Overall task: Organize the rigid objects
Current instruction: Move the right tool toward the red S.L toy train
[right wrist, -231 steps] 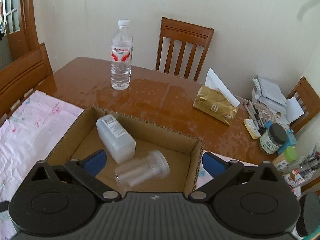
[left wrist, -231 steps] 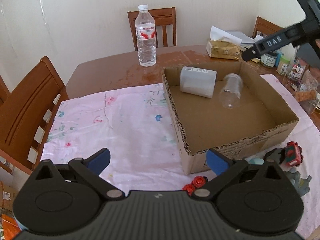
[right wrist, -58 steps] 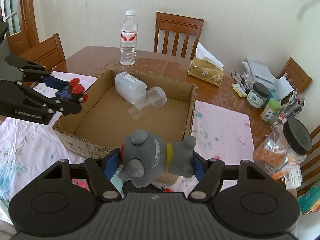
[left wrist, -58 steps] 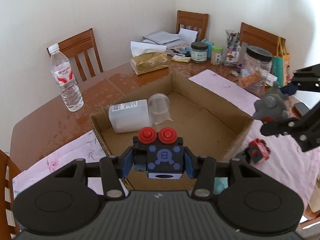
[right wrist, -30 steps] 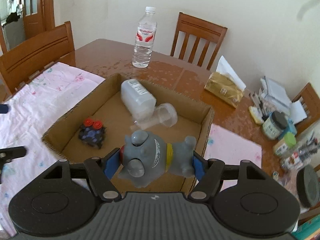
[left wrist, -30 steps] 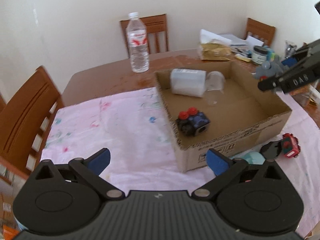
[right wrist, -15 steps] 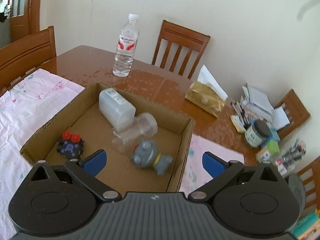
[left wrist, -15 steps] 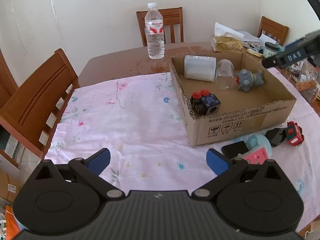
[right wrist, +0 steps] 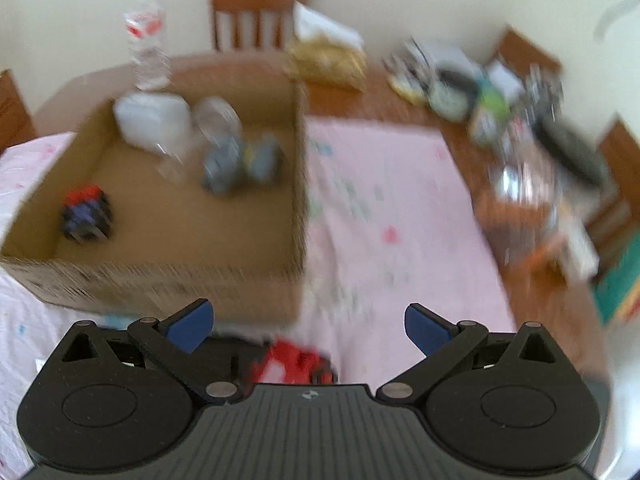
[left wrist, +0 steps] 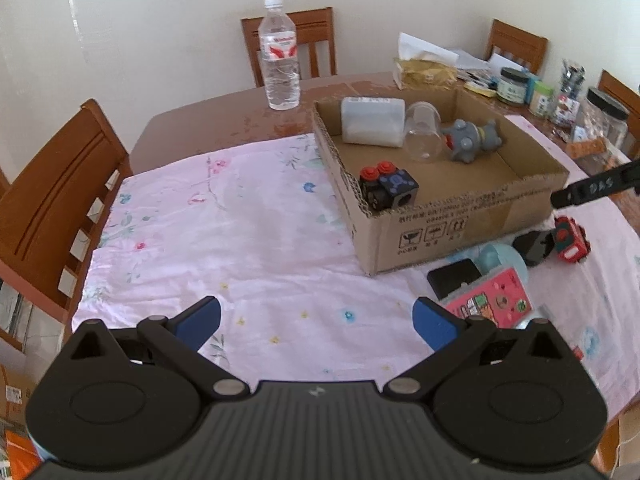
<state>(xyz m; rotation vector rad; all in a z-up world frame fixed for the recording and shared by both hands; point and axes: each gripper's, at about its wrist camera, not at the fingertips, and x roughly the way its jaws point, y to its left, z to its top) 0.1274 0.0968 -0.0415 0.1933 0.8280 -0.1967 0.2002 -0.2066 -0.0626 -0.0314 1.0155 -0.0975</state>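
Observation:
A cardboard box (left wrist: 448, 224) stands on the pink cloth. In it lie a white bottle (left wrist: 372, 121), a clear cup (left wrist: 422, 131), a grey toy figure (left wrist: 470, 140) and a black cube toy with red knobs (left wrist: 386, 188). Beside the box lie a red toy car (left wrist: 570, 240), a black piece (left wrist: 534, 244), a pale blue round thing (left wrist: 498, 258) and a pink card (left wrist: 490, 300). My left gripper (left wrist: 316, 320) is open and empty over the cloth. My right gripper (right wrist: 306, 326) is open and empty above the red toy car (right wrist: 296, 364); its view is blurred.
A water bottle (left wrist: 279, 66) stands on the wooden table behind the box. A tissue pack (left wrist: 426, 68), jars (left wrist: 512, 86) and papers crowd the far right. Wooden chairs (left wrist: 52, 196) ring the table. The pink cloth (left wrist: 224, 236) lies left of the box.
The right gripper has pulled back from over the box toward the near edge, above the red toy car. The left gripper has drawn slightly nearer the box. Both stay open.

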